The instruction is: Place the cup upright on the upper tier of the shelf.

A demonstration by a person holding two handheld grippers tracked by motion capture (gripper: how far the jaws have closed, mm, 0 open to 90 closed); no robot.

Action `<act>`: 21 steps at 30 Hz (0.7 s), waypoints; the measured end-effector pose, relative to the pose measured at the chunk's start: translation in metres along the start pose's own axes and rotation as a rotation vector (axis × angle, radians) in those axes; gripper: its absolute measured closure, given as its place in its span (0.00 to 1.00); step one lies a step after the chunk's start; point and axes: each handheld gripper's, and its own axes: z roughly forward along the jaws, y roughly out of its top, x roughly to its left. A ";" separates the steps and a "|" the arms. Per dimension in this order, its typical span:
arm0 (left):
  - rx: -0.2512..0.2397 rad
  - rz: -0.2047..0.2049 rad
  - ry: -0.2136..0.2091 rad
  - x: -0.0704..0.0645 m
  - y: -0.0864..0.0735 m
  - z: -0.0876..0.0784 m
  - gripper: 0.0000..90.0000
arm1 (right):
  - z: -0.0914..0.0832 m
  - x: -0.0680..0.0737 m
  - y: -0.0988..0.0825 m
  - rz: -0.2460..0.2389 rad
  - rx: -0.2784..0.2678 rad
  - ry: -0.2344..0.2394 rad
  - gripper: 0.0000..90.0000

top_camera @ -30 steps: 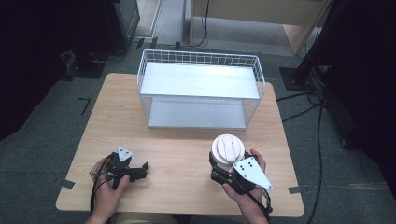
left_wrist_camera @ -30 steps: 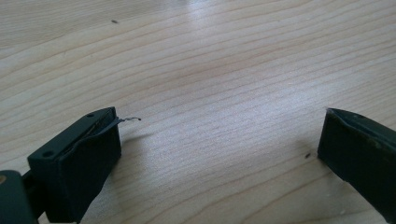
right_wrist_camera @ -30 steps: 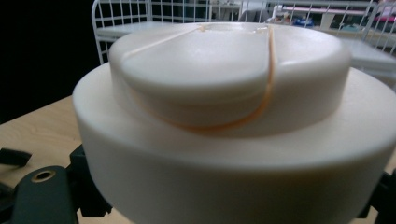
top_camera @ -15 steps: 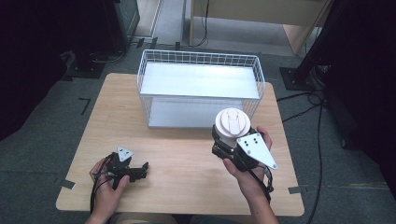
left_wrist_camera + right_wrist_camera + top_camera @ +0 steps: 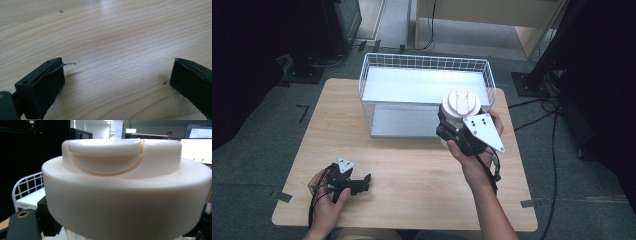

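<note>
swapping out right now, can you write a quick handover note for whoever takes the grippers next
Right gripper: shut on the white-lidded container, held upright in the air at the near right corner of the wire basket.
Left gripper: jaws open, holding nothing, resting low over the wooden table at the near left.
Done: the container is picked up and carried to the basket's edge.
Left: likely lift it over the rim, set it down inside the basket and release. The basket looks empty, so there should be room anywhere on its floor.
</note>
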 end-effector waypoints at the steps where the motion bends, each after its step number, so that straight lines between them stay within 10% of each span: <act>1: 0.000 0.000 0.000 0.000 0.000 0.000 0.00 | 0.004 0.000 0.003 -0.003 -0.003 -0.004 0.17; 21: -0.002 -0.006 -0.003 0.000 0.000 0.000 0.00 | 0.084 -0.006 0.049 0.050 -0.002 -0.105 0.17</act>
